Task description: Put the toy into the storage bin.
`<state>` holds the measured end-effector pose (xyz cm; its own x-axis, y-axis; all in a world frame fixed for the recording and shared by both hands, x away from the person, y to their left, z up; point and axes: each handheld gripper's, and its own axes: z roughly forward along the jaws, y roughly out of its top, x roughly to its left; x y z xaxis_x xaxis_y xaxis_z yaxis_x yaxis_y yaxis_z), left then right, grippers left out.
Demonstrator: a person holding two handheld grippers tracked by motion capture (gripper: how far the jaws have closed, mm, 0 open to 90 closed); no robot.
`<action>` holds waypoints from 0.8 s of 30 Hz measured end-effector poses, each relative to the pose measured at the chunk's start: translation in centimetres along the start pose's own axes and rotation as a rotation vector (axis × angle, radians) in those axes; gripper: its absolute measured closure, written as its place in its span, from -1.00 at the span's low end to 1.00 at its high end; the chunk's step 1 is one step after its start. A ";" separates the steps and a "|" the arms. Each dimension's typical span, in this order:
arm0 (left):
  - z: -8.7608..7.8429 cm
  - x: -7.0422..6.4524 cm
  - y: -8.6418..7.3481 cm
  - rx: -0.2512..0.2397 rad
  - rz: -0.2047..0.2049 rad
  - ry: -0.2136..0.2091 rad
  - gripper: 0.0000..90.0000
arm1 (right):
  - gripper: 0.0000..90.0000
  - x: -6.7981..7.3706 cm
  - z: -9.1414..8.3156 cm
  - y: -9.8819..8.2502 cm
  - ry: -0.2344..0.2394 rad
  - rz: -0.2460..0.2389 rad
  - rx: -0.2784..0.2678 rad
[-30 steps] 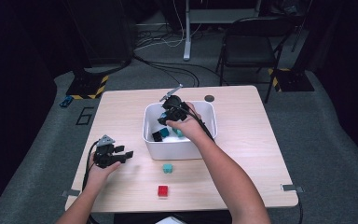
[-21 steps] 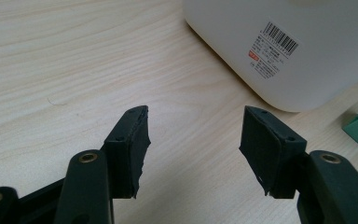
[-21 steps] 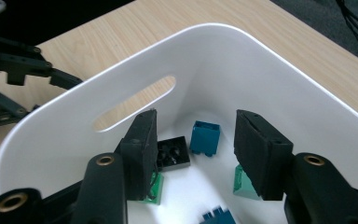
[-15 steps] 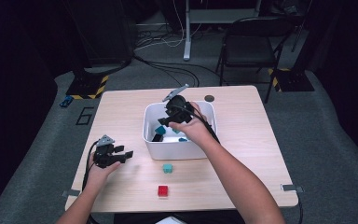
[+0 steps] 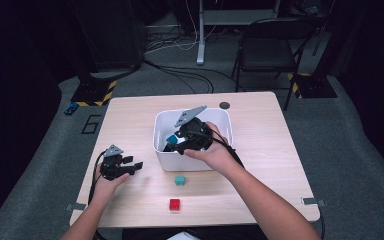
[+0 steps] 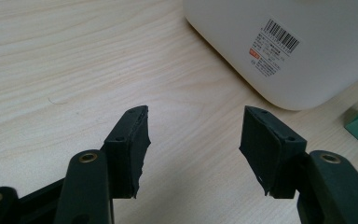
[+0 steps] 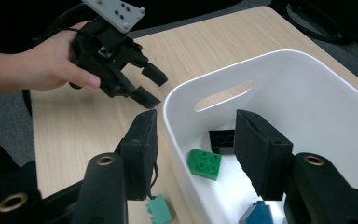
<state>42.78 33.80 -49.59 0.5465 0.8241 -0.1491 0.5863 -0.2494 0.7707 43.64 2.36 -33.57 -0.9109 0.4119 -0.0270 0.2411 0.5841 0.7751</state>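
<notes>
The right gripper (image 5: 180,141) is being raised from inside the white bin (image 5: 161,145), its jaws released and empty; the green brick (image 7: 205,164) is lying on the bin floor, just beside a black brick (image 7: 221,138); the left gripper (image 5: 134,167) is being kept unmoved on the table (image 5: 270,150), jaws spread.

We are seeing a light wooden table (image 5: 270,150) bearing a white bin (image 5: 161,145), a teal brick (image 5: 180,180) and a red brick (image 5: 174,204) near its front.
</notes>
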 end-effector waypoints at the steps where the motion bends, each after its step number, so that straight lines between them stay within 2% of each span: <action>1: 0.0 0.0 0.0 -0.004 0.001 -0.001 -0.08 | 0.09 0.3 -0.1 -0.2 0.004 0.000 -0.003; 10: 0.0 0.0 0.0 0.003 0.002 0.000 -0.08 | 0.10 1.8 0.0 -2.0 0.026 -0.007 -0.021; 17: 0.1 0.0 0.0 -0.004 0.000 0.001 -0.08 | 0.10 2.8 0.9 -3.5 0.036 -0.003 -0.012; 24: 0.1 0.0 0.0 -0.003 0.000 0.001 -0.08 | 0.10 3.6 2.5 -5.3 0.035 -0.023 0.003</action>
<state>42.80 33.77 -49.67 0.5457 0.8247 -0.1486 0.5849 -0.2479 0.7723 39.87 2.48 -39.32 -0.9274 0.3733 -0.0228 0.2207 0.5954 0.7725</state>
